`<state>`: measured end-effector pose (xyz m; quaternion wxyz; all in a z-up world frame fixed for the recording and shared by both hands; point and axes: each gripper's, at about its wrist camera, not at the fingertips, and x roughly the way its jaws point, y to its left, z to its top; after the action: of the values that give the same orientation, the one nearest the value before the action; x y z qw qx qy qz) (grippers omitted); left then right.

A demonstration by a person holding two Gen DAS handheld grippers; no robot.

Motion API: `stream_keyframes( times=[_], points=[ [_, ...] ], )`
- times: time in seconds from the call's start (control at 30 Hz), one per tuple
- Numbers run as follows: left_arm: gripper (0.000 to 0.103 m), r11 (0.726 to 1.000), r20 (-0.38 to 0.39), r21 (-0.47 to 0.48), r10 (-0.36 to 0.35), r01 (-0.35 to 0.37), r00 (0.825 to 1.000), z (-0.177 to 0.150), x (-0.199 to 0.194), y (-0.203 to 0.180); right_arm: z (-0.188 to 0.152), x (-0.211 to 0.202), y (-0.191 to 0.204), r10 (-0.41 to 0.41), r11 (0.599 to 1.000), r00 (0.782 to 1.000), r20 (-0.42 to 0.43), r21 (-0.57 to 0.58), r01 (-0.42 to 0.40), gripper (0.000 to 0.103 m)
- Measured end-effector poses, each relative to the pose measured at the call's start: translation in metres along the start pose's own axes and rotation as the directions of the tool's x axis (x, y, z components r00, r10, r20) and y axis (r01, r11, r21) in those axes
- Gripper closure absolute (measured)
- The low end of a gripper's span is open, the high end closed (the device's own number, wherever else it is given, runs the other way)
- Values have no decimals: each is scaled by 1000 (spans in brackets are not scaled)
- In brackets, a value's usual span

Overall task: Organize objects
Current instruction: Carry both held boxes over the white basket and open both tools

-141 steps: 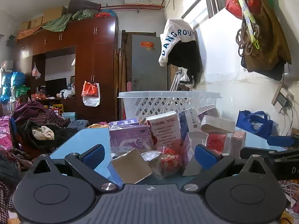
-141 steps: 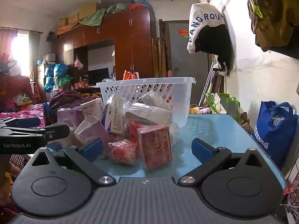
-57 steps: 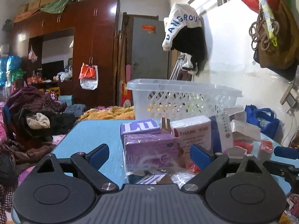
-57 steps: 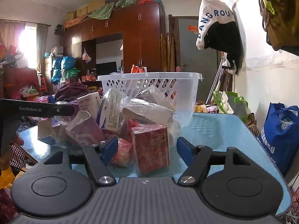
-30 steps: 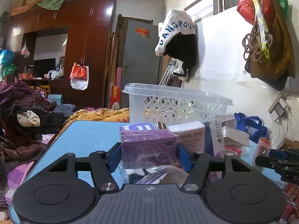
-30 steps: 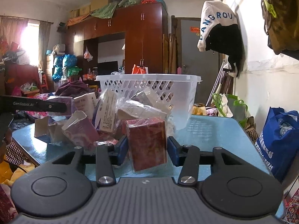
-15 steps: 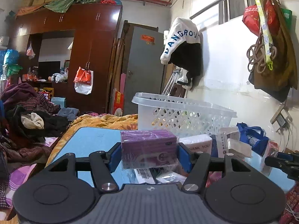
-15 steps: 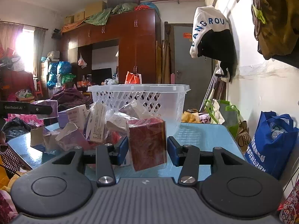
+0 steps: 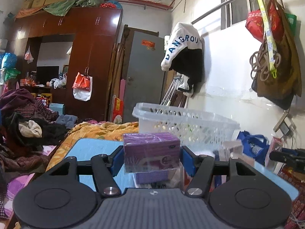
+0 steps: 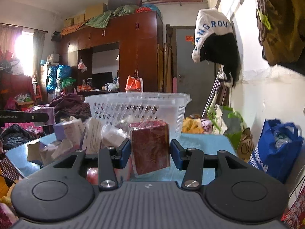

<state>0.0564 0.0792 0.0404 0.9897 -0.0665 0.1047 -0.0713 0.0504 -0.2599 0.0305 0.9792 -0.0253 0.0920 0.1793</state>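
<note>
My left gripper [image 9: 151, 157] is shut on a purple box [image 9: 151, 151] wrapped in clear film and holds it lifted above the blue table [image 9: 91, 149]. My right gripper [image 10: 150, 152] is shut on a dark red box [image 10: 150, 148] in clear wrap, held above the table [image 10: 205, 143]. A white lattice basket [image 9: 186, 126] stands behind the boxes; it also shows in the right wrist view [image 10: 137, 108]. A pile of small boxes and packets [image 10: 76, 137] lies on the table to the left of the red box.
A blue bag [image 10: 276, 148] and a green bag [image 10: 226, 122] sit by the wall on the right. Clothes are piled on a bed [image 9: 28, 122] to the left. A wardrobe [image 9: 76, 57] and a grey door [image 9: 143, 72] stand behind.
Both grippers closed on their boxes about a second ago and have since lifted them. The pile now sits lower in both views.
</note>
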Motion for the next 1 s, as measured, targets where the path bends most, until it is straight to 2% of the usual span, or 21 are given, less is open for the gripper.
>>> stream_keyframes(
  times=[0.1, 0.23, 0.33, 0.4, 0.53, 0.63, 0.7, 0.77, 0.8, 0.83, 0.87, 0.93, 1.0],
  points=[
    [37, 1000, 22, 10, 14, -14, 1000, 21, 11, -5, 25, 10, 3, 12, 1000, 1000, 26, -27, -11, 54],
    [37, 1000, 20, 14, -19, 18, 1000, 63, 45, -15, 67, 44, 11, 26, 998, 999, 34, -60, -24, 54],
    [37, 998, -31, 14, -65, 66, 997, 93, 85, -25, 94, 84, 14, 13, 997, 1000, 3, -75, -12, 54],
    [37, 997, -95, 23, -72, 74, 993, 105, 119, -31, 108, 113, 12, 12, 997, 1000, -28, -75, -14, 54],
    [37, 999, -218, 27, -34, 41, 975, 108, 175, -34, 115, 157, 6, -24, 998, 995, -102, -62, 18, 54],
    [36, 1000, -250, 23, -5, 12, 968, 100, 192, -30, 107, 170, 3, -41, 997, 991, -131, -67, 32, 54],
    [32, 1000, -254, 21, -5, 11, 967, 96, 195, -26, 101, 174, 2, -44, 997, 989, -138, -68, 35, 53],
    [21, 999, -226, 33, -6, 14, 974, 95, 188, -25, 97, 171, 1, -33, 998, 986, -161, -67, 22, 43],
    [16, 999, -212, 45, -5, 15, 977, 96, 182, -27, 97, 169, 1, -22, 998, 984, -174, -61, 11, 22],
    [16, 998, -196, 60, -5, 17, 981, 96, 174, -27, 95, 160, 1, -16, 999, 988, -156, -54, 8, 14],
    [16, 997, -185, 74, -6, 20, 983, 96, 165, -28, 94, 149, 1, -18, 999, 992, -125, -52, 12, 13],
    [16, 996, -172, 87, -12, 27, 985, 90, 137, -26, 87, 119, 4, -15, 998, 998, -68, -64, 10, 0],
    [16, 992, -134, 115, -30, 46, 990, 77, 102, -23, 77, 93, 4, -32, 997, 999, -39, -70, 29, 0]
  ],
)
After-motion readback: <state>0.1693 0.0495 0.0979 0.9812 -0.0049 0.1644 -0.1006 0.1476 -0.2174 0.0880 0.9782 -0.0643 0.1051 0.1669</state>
